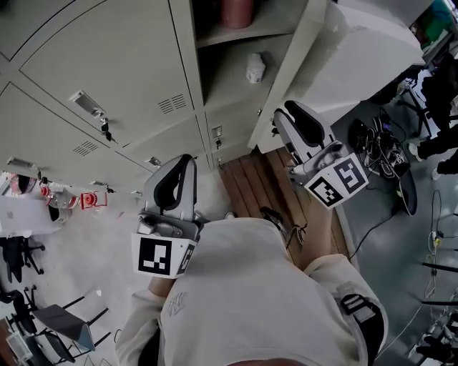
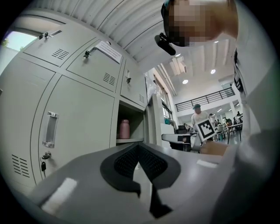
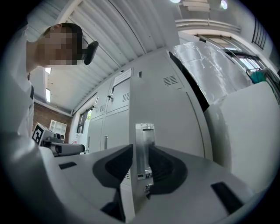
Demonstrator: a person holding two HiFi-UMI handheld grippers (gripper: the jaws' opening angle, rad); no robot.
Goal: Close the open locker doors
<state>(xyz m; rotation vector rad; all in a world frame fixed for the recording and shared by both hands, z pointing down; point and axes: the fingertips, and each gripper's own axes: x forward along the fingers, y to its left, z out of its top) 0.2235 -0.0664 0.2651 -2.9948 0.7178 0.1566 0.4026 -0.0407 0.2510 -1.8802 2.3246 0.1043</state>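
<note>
One grey locker stands open [image 1: 229,78], with a pink bottle [image 1: 236,11] on its shelf and a small white object [image 1: 255,68] below. Its door [image 1: 297,64] swings out towards me. My right gripper [image 1: 288,109] is held close to that door's outer face, to the right of its edge. In the right gripper view the door [image 3: 170,109] fills the middle, and its metal handle [image 3: 144,140] shows through the narrow gap of the slightly open right gripper [image 3: 141,153]. My left gripper [image 1: 182,159] is shut and empty, apart from the lockers. The left gripper [image 2: 139,151] points towards the open compartment and bottle [image 2: 124,129].
Closed lockers [image 1: 107,64] with keys fill the left. A white plastic-wrapped block [image 1: 372,50] stands right of the open door. Wooden planks [image 1: 250,179] lie below the lockers; cables [image 1: 372,136] lie at right and a chair [image 1: 64,322] at lower left. A person [image 2: 197,116] stands far off.
</note>
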